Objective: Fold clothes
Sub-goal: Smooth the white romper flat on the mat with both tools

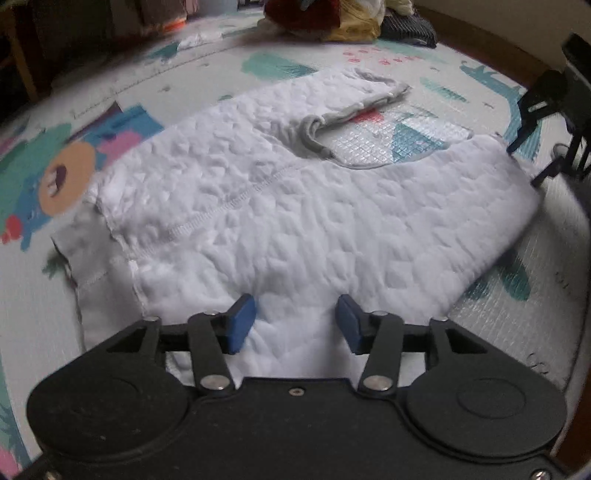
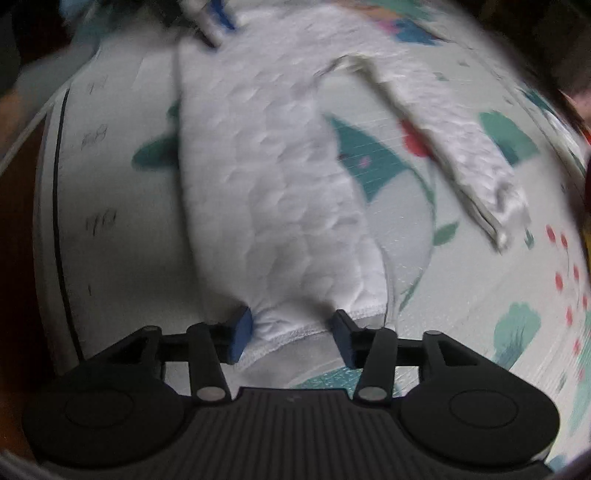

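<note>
White quilted garment (image 1: 295, 206), one piece, lies spread on the patterned play mat (image 1: 122, 92), bare mat open beyond its edges. My left gripper (image 1: 295, 323) hovers spread apart over its near edge. My right gripper (image 2: 291, 332) stands parted around its stitched hem (image 2: 295, 334).

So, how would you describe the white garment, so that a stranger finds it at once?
Look at the colourful play mat. The white garment lies spread across its middle, bumpy in texture, with grey-trimmed openings. Unlike the dark and yellow clothes pile at the far edge, it lies alone.
</note>
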A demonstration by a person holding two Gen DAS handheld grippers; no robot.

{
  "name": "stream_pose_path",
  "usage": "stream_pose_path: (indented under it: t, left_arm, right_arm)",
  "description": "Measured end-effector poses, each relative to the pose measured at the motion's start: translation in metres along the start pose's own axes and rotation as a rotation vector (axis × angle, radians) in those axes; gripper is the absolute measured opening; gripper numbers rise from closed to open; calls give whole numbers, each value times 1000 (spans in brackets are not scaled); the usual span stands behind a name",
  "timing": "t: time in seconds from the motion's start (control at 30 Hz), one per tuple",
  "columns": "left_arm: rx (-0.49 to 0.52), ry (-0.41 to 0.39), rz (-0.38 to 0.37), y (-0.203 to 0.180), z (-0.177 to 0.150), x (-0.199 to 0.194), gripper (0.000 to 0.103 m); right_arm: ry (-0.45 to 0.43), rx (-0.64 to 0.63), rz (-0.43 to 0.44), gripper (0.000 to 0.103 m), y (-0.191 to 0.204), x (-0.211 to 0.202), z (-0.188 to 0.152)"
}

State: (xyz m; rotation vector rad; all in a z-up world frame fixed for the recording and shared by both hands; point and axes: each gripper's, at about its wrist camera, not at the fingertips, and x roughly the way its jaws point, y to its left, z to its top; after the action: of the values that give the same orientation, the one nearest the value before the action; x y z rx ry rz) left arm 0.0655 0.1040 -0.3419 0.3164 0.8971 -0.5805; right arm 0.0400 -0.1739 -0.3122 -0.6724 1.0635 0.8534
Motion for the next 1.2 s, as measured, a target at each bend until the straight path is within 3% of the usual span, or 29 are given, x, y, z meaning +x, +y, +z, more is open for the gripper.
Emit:
stream_pose_path:
  t: [0.2, 0.3, 0.47, 0.63, 0.73, 0.87, 1.03, 1.1, 1.2]
  left_arm:
    - [0, 36, 10, -2, 5, -5, 50]
    - [4, 16, 6, 4, 7, -18, 50]
    - [44, -18, 88, 14, -15, -49, 51]
    - [252, 10, 171, 8, -47, -64, 51]
    - [427, 33, 199, -1, -63, -64, 51]
    - [596, 49, 212, -6, -73, -60, 51]
    - [703, 66, 224, 8, -72, -57, 50]
    - [789, 94, 219, 10, -75, -54, 49]
    - [802, 95, 203, 12, -73, -52, 46]
  right_arm:
    - [-1, -23, -8, 62, -1, 0, 1]
    - [-59, -89, -17, 60, 5, -9, 3]
    - [-103, -191, -68, 54, 23, -14, 3]
    - [-113, -347, -79, 47, 42, -12, -3]
    - [-108, -394, -83, 40, 52, -14, -7]
    - [-81, -404, -96, 39, 56, -9, -8]
    - [-58, -387, -102, 39, 57, -4, -4]
    - [-54, -383, -105, 39, 57, -4, -4]
    - [-49, -383, -109, 37, 59, -5, -4]
